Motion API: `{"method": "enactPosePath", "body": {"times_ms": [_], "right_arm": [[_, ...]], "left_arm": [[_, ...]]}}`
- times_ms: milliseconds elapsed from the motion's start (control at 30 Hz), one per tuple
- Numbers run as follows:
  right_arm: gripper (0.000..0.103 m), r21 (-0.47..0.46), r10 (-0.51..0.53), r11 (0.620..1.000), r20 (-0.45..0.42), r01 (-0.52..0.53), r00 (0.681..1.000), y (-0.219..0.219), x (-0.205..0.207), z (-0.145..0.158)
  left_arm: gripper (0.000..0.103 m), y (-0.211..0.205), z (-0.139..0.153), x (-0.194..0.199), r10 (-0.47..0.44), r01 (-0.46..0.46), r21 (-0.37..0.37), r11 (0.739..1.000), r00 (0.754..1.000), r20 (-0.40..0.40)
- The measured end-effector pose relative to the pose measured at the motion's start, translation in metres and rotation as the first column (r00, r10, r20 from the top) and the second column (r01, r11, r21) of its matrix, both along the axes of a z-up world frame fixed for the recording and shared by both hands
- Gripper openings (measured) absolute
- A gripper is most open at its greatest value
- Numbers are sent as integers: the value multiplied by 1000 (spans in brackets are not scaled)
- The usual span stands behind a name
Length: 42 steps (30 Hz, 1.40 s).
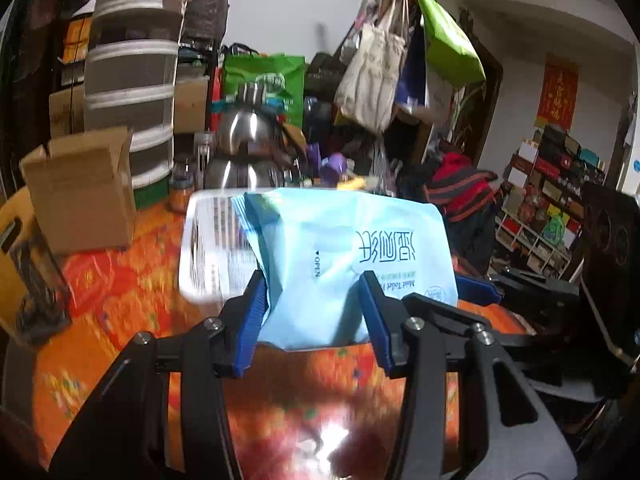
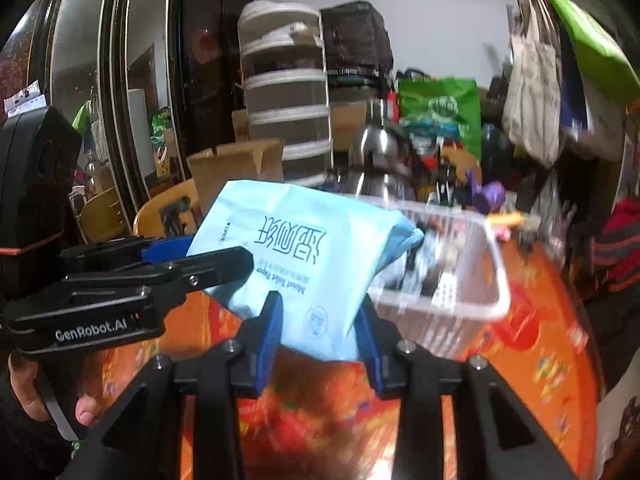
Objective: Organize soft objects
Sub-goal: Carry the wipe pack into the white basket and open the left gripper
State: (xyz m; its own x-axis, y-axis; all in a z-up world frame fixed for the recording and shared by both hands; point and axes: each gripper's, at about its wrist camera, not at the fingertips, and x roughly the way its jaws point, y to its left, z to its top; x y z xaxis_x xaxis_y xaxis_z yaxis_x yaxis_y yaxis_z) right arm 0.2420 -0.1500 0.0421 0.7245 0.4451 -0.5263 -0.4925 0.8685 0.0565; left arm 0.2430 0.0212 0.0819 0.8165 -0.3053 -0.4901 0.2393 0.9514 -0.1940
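Note:
A light blue soft pack of moist toilet paper (image 1: pixel 340 264) is held in the air above the orange patterned table (image 1: pixel 120 300). My left gripper (image 1: pixel 316 300) is shut on one end of the pack. My right gripper (image 2: pixel 320 316) is shut on the other end of the same pack (image 2: pixel 304 252). The left gripper also shows at the left of the right wrist view (image 2: pixel 168 260). A clear plastic bin (image 1: pixel 212 248) stands just behind the pack; it also shows in the right wrist view (image 2: pixel 452 280).
A brown cardboard box (image 1: pixel 84 192) stands at the left on the table. A steel kettle (image 1: pixel 248 148) and a striped round stack (image 1: pixel 132 80) stand behind the bin. Bags hang on a rack (image 1: pixel 392 60) at the back. A wooden chair (image 2: pixel 168 212) is at the table's side.

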Motion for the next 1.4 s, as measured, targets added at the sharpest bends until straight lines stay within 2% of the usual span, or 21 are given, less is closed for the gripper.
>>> {"method": "enactPosePath", "body": {"times_ms": [133,333,433,700,800,867,967,1033,1100,1200,1267,1333,1367,1400], "right_arm": [[36,8,3,1000,5,-3,1000,2,34,22],[36,24,1,1000,-32,0,999,4,92,31],[36,26,-10,1000,-52,11,999,7,115,25],[36,-17,-53,999,-144,52,988,7,160,-8],[38,-44,-70,997,-152,64,986,3,163,-13],[39,-60,-79,996,-160,70,984,1,166,-14],[40,-51,-77,996,-145,71,986,-2,163,-11],[46,-35,-78,997,-131,74,988,-5,158,-6],[62,-21,-95,995,-115,93,989,-13,153,-2],[78,38,-127,991,-100,132,987,-32,140,4],[87,58,-153,986,-89,158,984,-42,131,6],[96,63,-172,982,-78,177,982,-49,120,5],[101,45,-183,981,-81,187,980,-49,117,3],[101,20,-189,981,-83,191,978,-49,113,0]], "left_arm": [[44,4,29,39,10,-10,3,1000,1000,21],[44,8,34,93,19,-19,34,999,1000,-4],[44,13,22,124,33,-32,7,999,998,-46],[45,7,-27,184,26,-25,10,1000,984,-174],[45,1,-41,193,20,-19,7,1000,978,-209],[45,-4,-47,196,29,-22,33,999,975,-220],[48,-9,-49,197,31,-20,55,998,976,-214],[58,-5,-44,192,50,-41,47,998,976,-211],[80,1,-36,184,74,-64,57,996,979,-188],[93,12,-24,163,110,-101,74,992,985,-136],[98,16,-19,152,118,-109,77,991,986,-120],[99,17,-20,142,139,-129,90,988,983,-123],[99,17,-24,139,149,-138,89,986,980,-130],[99,17,-27,137,154,-142,89,986,977,-145]]}}
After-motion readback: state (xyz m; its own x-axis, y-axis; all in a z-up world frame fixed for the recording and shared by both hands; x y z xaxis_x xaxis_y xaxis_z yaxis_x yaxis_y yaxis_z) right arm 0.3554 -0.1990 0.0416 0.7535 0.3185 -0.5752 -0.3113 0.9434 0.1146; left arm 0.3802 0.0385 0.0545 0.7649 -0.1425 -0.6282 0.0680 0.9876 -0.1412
